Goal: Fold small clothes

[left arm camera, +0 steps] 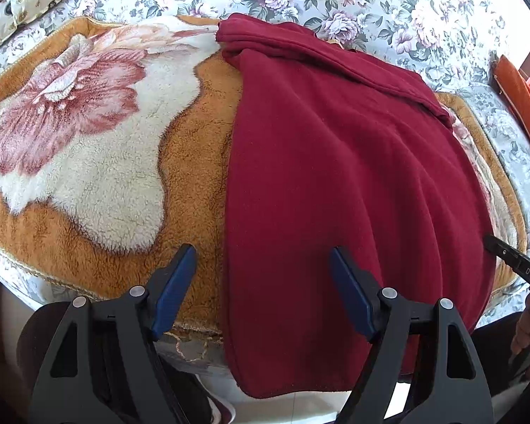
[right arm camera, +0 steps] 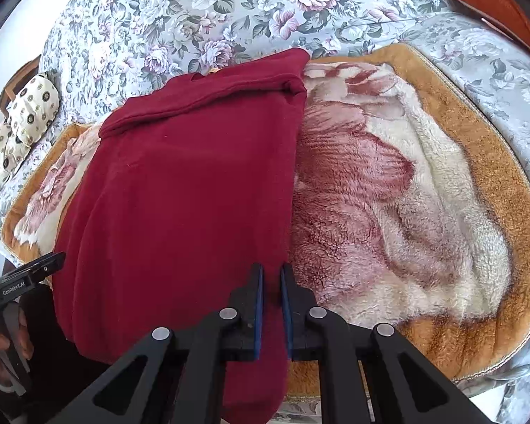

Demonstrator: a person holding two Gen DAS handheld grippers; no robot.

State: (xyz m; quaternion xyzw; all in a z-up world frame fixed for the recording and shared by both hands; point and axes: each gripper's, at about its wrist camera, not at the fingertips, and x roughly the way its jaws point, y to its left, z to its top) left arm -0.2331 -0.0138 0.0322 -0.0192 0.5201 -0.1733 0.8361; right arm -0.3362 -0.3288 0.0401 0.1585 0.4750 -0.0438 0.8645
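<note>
A dark red fleece garment (left arm camera: 353, 162) lies spread on a brown plush blanket (left arm camera: 194, 162), its near end hanging over the bed's front edge. My left gripper (left arm camera: 263, 258) is open, its jaws straddling the garment's left edge near the front, holding nothing. In the right wrist view the garment (right arm camera: 187, 194) fills the centre left. My right gripper (right arm camera: 272, 275) is shut on the garment's right edge near the front. The left gripper's side (right arm camera: 28, 275) shows at the far left of the right view; the right gripper's side (left arm camera: 512, 258) shows at the right of the left view.
The plush blanket (right arm camera: 424, 212) with a large pink flower pattern covers a floral bedsheet (right arm camera: 212, 17). A patterned pillow (right arm camera: 21, 123) lies at the far left. An orange cushion (left arm camera: 523, 99) sits at the right. Floor and the person's legs show below the bed edge.
</note>
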